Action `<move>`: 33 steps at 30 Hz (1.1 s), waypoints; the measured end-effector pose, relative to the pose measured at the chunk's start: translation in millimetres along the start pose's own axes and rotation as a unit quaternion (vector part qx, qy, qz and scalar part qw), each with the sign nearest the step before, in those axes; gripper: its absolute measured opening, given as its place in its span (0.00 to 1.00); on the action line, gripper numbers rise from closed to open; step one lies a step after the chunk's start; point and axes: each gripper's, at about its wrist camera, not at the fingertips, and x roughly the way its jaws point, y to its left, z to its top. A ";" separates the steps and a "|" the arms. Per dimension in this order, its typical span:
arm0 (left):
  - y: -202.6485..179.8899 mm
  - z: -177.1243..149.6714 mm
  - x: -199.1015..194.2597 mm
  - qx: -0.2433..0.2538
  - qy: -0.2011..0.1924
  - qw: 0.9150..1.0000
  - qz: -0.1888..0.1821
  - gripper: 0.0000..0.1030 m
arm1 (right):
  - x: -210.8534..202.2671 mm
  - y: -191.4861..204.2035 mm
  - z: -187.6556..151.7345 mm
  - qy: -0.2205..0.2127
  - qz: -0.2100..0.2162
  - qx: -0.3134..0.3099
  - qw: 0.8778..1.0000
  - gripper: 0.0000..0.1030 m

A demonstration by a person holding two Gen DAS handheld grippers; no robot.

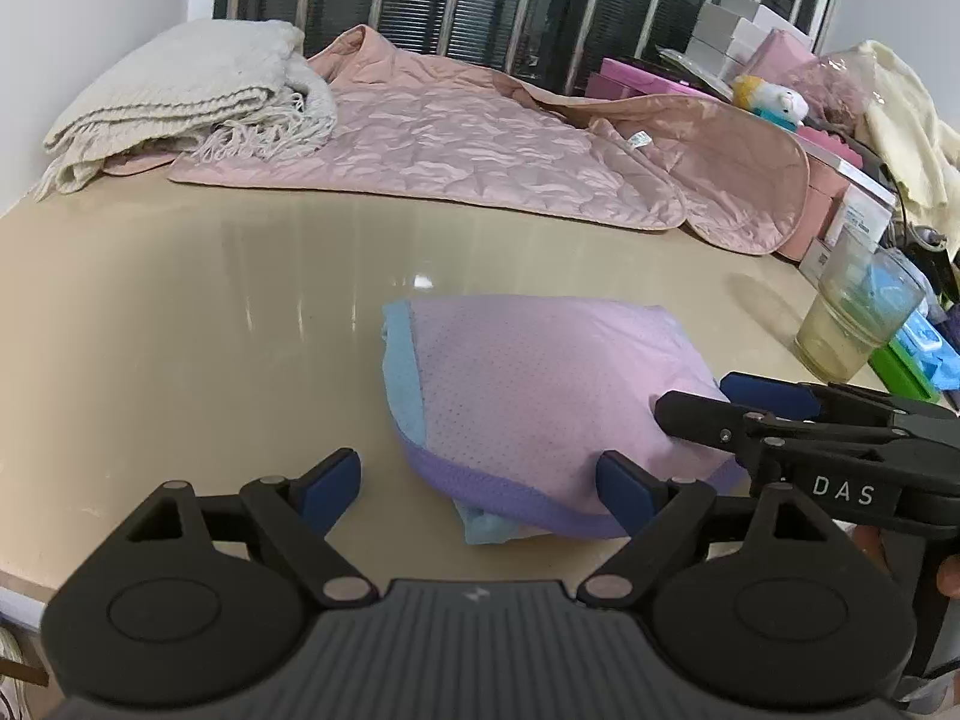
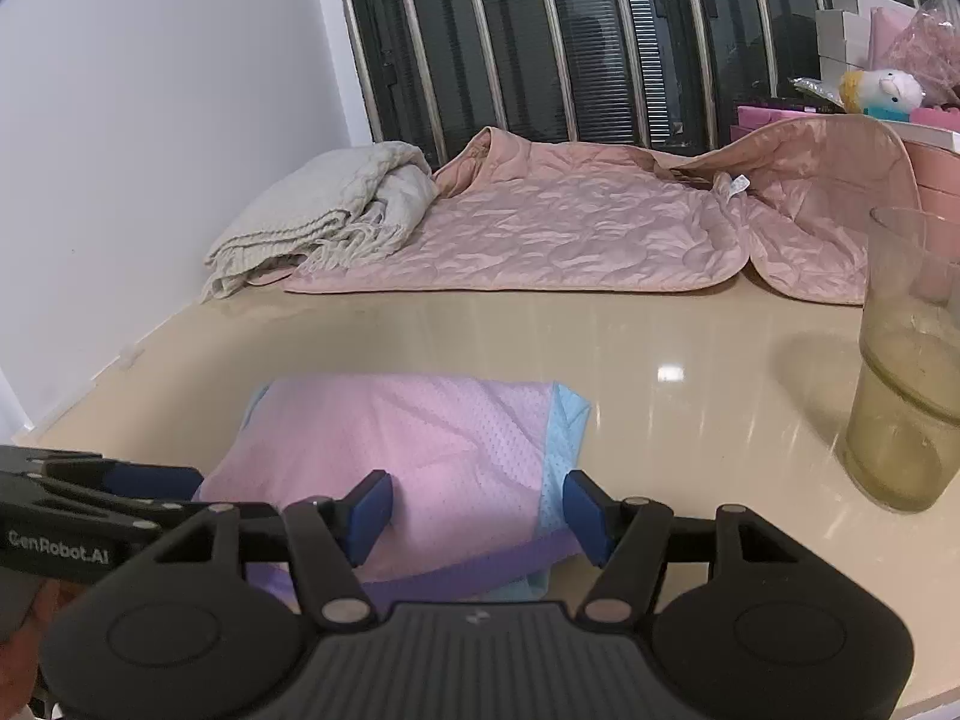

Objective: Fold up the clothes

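Your pink perforated garment with blue and purple trim (image 1: 540, 402) already lies folded into a compact bundle on the glossy beige desk (image 1: 198, 312). Your left claw (image 1: 480, 489) gapes wide and your right claw (image 2: 477, 516) stands partly open, neither gripping it. Beyond the bundle, the quilted pink jacket (image 1: 468, 144) spread by the barred window looks unfolded, beside a folded cream knit blanket (image 1: 180, 96).

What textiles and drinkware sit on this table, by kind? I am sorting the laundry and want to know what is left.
Folded pink mesh garment: 1
Pink quilted jacket, spread flat: 1
Folded cream knit blanket: 1
Pale yellow cloth, at the right edge: 1
Glass tumbler: 1
Total: 5
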 end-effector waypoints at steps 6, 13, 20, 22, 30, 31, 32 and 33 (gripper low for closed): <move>-0.3 -2.1 -0.5 0.001 -0.005 0.999 -0.040 0.38 | 1.8 11.7 -7.4 -0.001 -0.020 -0.038 0.999 0.60; 0.8 0.3 6.7 -0.021 -0.010 0.998 -0.064 0.13 | 4.2 25.6 -0.1 0.021 0.005 -0.040 0.999 0.15; -5.5 49.8 -3.4 0.018 -0.076 0.994 -0.072 0.08 | 2.7 20.9 38.4 -0.016 0.014 -0.019 1.000 0.03; -7.4 70.6 -4.5 0.029 -0.093 0.992 -0.076 0.08 | -1.3 22.9 56.8 -0.038 0.008 -0.033 0.999 0.03; -4.5 182.7 6.2 0.033 -0.147 0.983 -0.102 0.08 | 5.7 18.1 153.4 -0.102 -0.017 -0.047 0.993 0.03; -4.1 198.5 8.3 0.034 -0.155 0.982 -0.104 0.08 | 7.6 17.3 167.1 -0.110 -0.020 -0.046 0.993 0.03; -3.9 211.8 10.6 0.038 -0.162 0.981 -0.105 0.08 | 10.3 17.0 181.7 -0.118 -0.025 -0.044 0.992 0.03; -3.3 227.1 13.8 0.036 -0.170 0.979 -0.107 0.08 | 13.9 16.6 196.0 -0.126 -0.030 -0.041 0.991 0.03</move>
